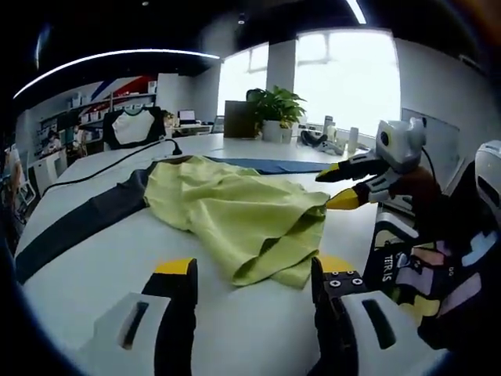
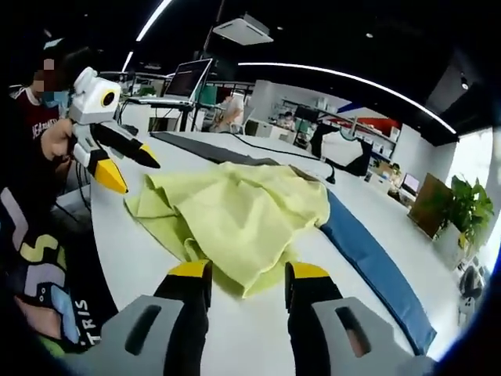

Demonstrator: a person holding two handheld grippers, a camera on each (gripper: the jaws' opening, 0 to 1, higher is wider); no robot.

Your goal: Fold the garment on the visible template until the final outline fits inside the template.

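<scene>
Hidden under the crumpled yellow garment [image 2: 235, 215]: part of the blue template strip [image 2: 376, 262], its far end cut off at the edge.

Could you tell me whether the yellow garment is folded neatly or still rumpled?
Still rumpled: the yellow garment lies bunched with loose overlapping layers on the white table.

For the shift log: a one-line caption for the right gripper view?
Open right gripper faces crumpled yellow garment on white table; left gripper hovers open beside it.

Opposed low views, shared garment [image 1: 243, 215] between
</scene>
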